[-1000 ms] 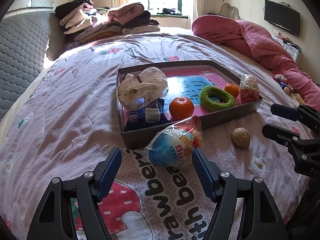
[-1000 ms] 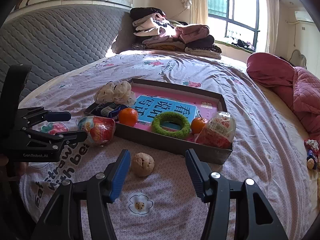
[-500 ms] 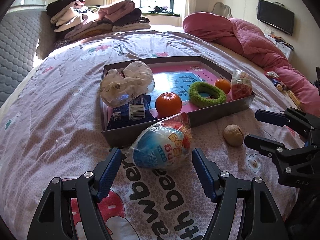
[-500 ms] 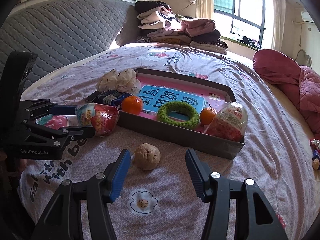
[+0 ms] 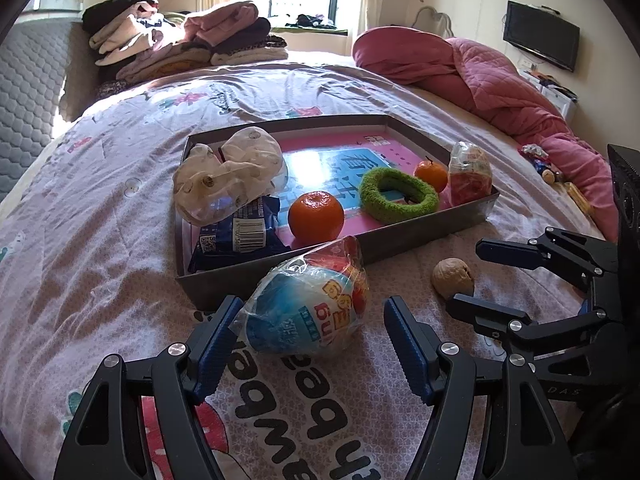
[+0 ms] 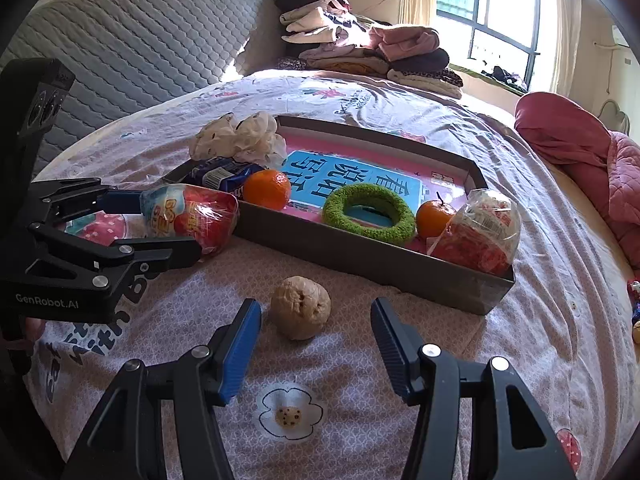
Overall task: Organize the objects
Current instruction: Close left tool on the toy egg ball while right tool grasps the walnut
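Bedspread (image 5: 100, 240) in pale pink with printed strawberries and lettering covers a wide bed, and a shallow grey tray (image 5: 420, 236) sits on it. Inside the tray lie a crumpled white cloth (image 5: 228, 176) resting partly on a dark blue snack packet (image 5: 236, 236), a large orange (image 5: 316, 216), a green fuzzy ring (image 5: 398, 196), a smaller orange (image 5: 431, 174) and a wrapped red-and-white toy egg (image 5: 470, 174) leaning in the far right corner. Just outside the near wall of the tray, a wrapped blue-and-red toy egg (image 5: 308, 304) lies on its side on the bedspread. The left gripper (image 5: 308, 344) is released, its blue pads spread wide on either side of this egg, the left pad close to the wrapper and the right pad clearly apart from it. To the right, a walnut (image 6: 300, 308) rests on the bedspread a little way from the tray. The right gripper (image 6: 316, 340) is also released, its fingers apart with the walnut lying between the tips, neither pad pressing on it. Folded clothes (image 5: 180, 40) are stacked by the headboard, and a pink quilt (image 5: 500, 92) is heaped along the far side.
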